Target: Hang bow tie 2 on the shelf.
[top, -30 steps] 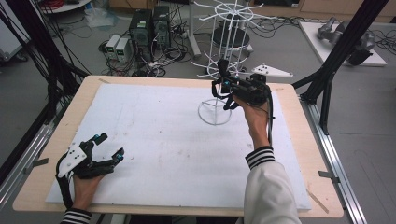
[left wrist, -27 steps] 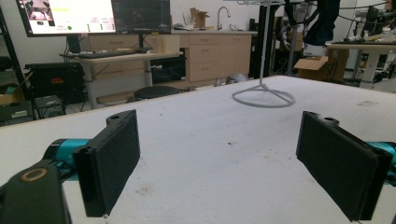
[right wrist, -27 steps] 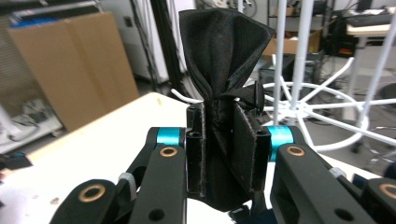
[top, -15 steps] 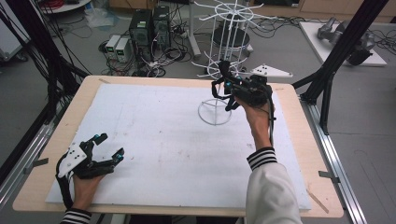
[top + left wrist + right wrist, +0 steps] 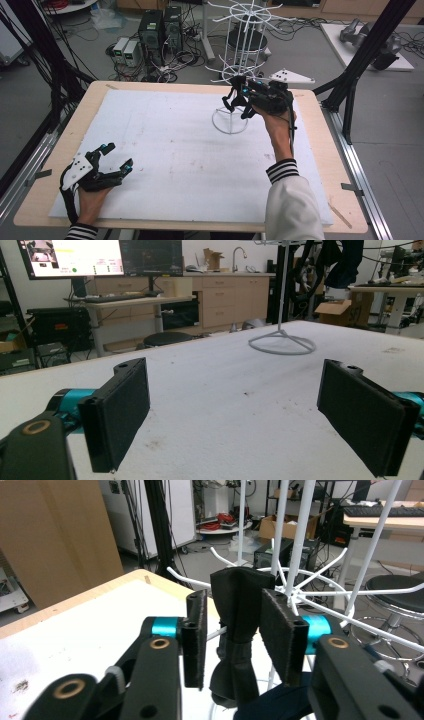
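At the white wire rack [image 5: 240, 75], the right gripper [image 5: 239, 625] pinches a black folded cloth strip [image 5: 239, 605]; near the table's front-left corner, the left gripper [image 5: 111, 161] rests with jaws wide apart.

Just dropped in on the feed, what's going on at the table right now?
A person is working with a pair of tongs in each hand. The right tongs are up at the white wire rack standing at the far side of the table, with a dark bow tie between the jaws; the pads look close to it, though whether they grip it is unclear. The left tongs rest wide open near the table's front left corner, holding nothing.
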{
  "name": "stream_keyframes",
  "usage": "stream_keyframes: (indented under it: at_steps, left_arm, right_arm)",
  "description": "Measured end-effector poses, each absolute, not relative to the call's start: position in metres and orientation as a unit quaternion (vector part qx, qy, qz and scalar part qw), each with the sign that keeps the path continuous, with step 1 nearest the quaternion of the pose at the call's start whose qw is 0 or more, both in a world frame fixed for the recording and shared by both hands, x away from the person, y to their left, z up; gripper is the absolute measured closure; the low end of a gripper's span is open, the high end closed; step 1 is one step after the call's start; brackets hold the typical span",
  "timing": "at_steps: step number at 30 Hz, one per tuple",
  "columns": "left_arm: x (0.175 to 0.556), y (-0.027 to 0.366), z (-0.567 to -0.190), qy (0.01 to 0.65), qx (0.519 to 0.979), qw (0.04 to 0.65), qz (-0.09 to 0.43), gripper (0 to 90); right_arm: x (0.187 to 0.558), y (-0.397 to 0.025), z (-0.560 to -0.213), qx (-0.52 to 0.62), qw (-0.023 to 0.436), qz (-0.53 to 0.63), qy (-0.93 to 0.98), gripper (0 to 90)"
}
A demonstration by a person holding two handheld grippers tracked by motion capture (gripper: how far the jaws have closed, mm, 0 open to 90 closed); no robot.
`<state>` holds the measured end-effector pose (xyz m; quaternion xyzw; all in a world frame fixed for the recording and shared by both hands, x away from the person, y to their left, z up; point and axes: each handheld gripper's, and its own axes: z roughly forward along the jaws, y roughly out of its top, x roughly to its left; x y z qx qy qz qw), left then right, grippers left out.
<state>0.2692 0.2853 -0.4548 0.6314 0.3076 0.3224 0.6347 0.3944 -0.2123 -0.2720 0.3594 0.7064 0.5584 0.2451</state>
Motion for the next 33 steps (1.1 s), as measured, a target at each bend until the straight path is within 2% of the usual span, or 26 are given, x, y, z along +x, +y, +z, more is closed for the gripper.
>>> stream_keyframes:
  at_steps: [2,4,7,8,10,12,23,33]
  left_arm:
    - [0.269,0.285,-0.455,0.308,0.631,0.635,0.322,13.9]
    - [0.269,0.285,-0.455,0.308,0.632,0.635,0.322,13.9]
    - [0.269,0.286,-0.455,0.308,0.631,0.635,0.321,13.9]
    - [0.269,0.285,-0.455,0.308,0.631,0.635,0.322,13.9]
    - [0.269,0.285,-0.455,0.31,0.631,0.635,0.321,13.9]
    - [0.269,0.285,-0.455,0.309,0.631,0.635,0.321,13.9]
    - [0.269,0.284,-0.455,0.308,0.634,0.631,0.324,13.9]
    - [0.269,0.285,-0.455,0.308,0.634,0.631,0.323,13.9]
  right_arm:
    - [0.393,-0.211,-0.271,0.358,0.251,0.555,0.708,59.1]
    - [0.39,-0.211,-0.269,0.355,0.254,0.555,0.708,49.5]
    - [0.383,-0.208,-0.269,0.357,0.271,0.558,0.698,16.3]
    - [0.38,-0.207,-0.267,0.357,0.274,0.554,0.7,11.4]
    - [0.373,-0.206,-0.265,0.339,0.279,0.552,0.709,9.0]
    - [0.367,-0.207,-0.264,0.334,0.269,0.55,0.717,1.2]
    - [0.331,-0.217,-0.267,0.303,0.276,0.547,0.73,1.2]
    - [0.292,-0.248,-0.308,0.328,0.292,0.563,0.7,1.3]
